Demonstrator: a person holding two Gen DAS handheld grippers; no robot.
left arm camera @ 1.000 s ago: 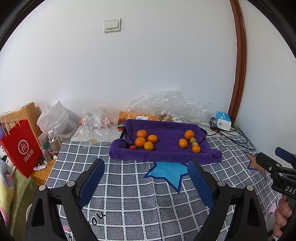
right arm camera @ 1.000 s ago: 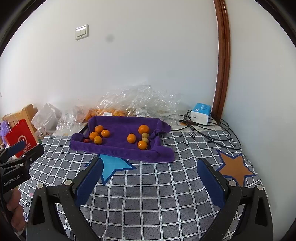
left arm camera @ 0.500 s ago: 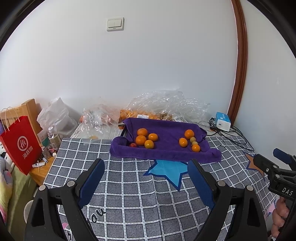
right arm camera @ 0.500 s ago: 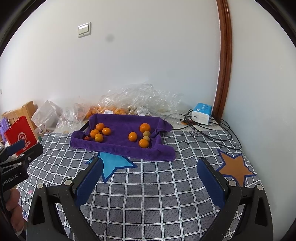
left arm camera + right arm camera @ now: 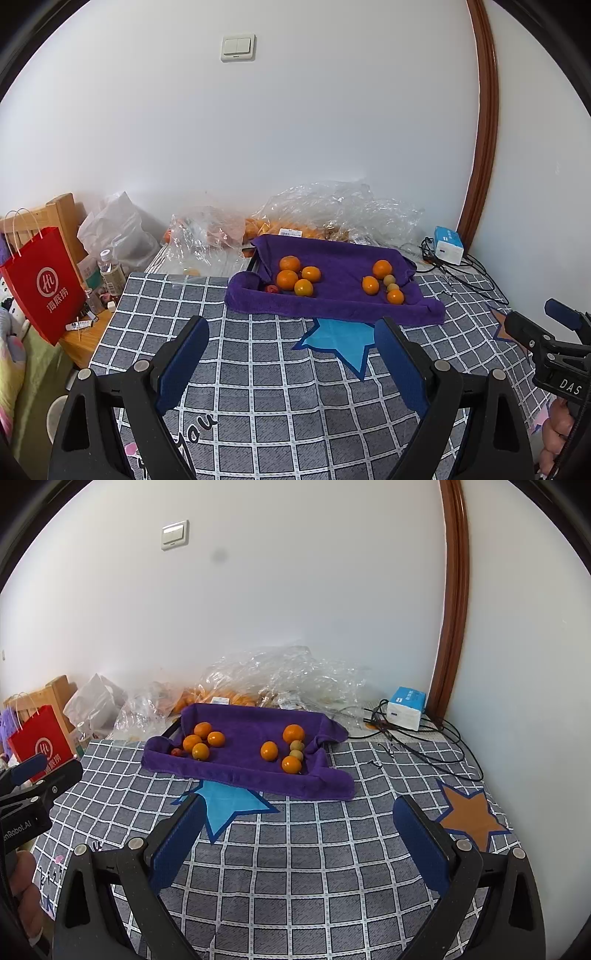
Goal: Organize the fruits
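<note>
A purple towel-lined tray (image 5: 332, 306) (image 5: 236, 771) lies on the checked cloth. On its left are several oranges (image 5: 287, 279) (image 5: 192, 743) and a small red fruit (image 5: 272, 288) (image 5: 176, 752). On its right are three oranges (image 5: 370, 285) (image 5: 269, 751) and two small green fruits (image 5: 388, 280) (image 5: 296, 745). My left gripper (image 5: 291, 350) is open and empty, well short of the tray. My right gripper (image 5: 299, 834) is open and empty, also short of it. Each gripper shows at the edge of the other's view.
Clear plastic bags (image 5: 332, 214) with more fruit lie behind the tray by the wall. A blue-white box (image 5: 448, 244) and cables (image 5: 424, 746) sit at back right. A red paper bag (image 5: 44, 284) and bottles (image 5: 110, 271) stand left, past the table edge.
Both grippers have drawn back and risen a little; the tray looks slightly farther and higher in both views. Both stay open and empty.
</note>
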